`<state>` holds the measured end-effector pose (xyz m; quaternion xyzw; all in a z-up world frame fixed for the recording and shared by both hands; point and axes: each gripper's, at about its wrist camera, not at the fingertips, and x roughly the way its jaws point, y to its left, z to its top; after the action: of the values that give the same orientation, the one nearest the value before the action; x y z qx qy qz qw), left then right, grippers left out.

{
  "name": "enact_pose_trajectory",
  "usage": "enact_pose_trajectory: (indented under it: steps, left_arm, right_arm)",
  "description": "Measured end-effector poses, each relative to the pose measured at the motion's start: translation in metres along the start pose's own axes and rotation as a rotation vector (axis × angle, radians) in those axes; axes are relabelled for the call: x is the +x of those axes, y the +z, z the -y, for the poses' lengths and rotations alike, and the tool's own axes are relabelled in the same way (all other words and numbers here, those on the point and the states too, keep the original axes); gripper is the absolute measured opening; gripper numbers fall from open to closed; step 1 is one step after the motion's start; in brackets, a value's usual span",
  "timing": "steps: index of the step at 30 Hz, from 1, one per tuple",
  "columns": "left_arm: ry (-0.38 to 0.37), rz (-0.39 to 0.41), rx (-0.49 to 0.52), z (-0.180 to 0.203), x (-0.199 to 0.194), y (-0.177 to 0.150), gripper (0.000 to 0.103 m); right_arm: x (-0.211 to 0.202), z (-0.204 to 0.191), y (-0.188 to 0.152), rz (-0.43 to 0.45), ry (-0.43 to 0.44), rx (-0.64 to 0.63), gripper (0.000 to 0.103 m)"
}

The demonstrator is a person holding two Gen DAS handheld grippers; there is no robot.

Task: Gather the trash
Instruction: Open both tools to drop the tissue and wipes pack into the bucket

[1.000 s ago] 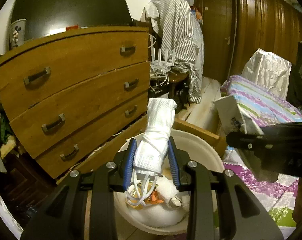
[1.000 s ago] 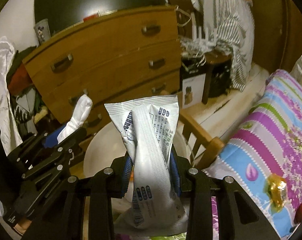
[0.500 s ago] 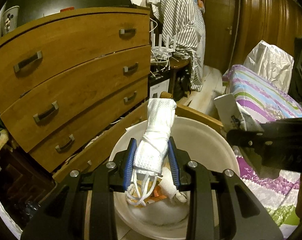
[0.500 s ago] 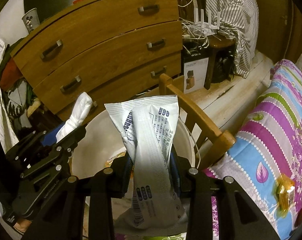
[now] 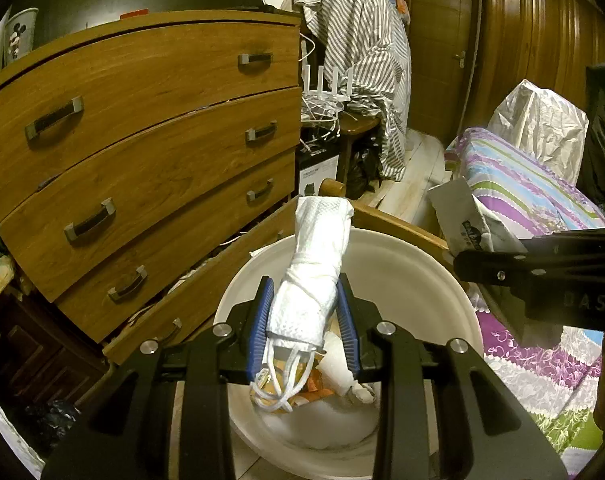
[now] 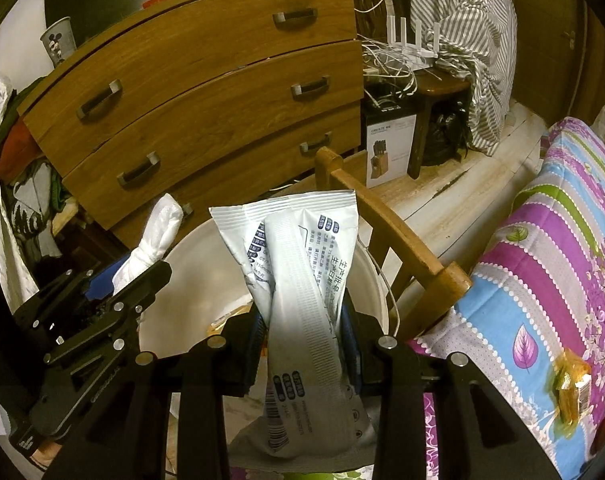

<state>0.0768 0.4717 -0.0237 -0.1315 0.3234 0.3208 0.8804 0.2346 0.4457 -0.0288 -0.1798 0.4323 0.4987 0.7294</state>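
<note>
Both hand-held grippers hold trash over a white bucket

The left hand-held gripper (image 5: 305, 320) is clamped on a rolled white mask (image 5: 314, 276) above the bucket (image 5: 402, 268), which has wrappers at its bottom. The right hand-held gripper (image 6: 302, 332) grips a white packet (image 6: 298, 280) printed with Chinese text and a barcode, over the bucket's near right rim. A far box (image 6: 390, 144) beside the dresser (image 6: 206, 92) reads "CREATE".

A white bucket (image 5: 402, 264) is stood on the floor (image 6: 442, 196) beside a bed (image 6: 562, 240). An amber wrapper (image 6: 570, 388) is laid on the bed's patterned cover.
</note>
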Motion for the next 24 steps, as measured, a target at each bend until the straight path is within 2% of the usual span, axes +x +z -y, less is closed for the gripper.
enact_pose_trajectory:
  steps: [17, 24]
  left_arm:
    - [-0.001, -0.001, 0.000, -0.0001, 0.0001, 0.0000, 0.030]
    - [0.004, -0.005, 0.001, 0.0001, 0.0013, 0.0012, 0.035]
  right_arm:
    - [0.0019, 0.0015, 0.0016, 0.000, 0.001, -0.003, 0.036]
    - [0.0071, 0.0030, 0.0060, -0.008, 0.014, -0.001, 0.038]
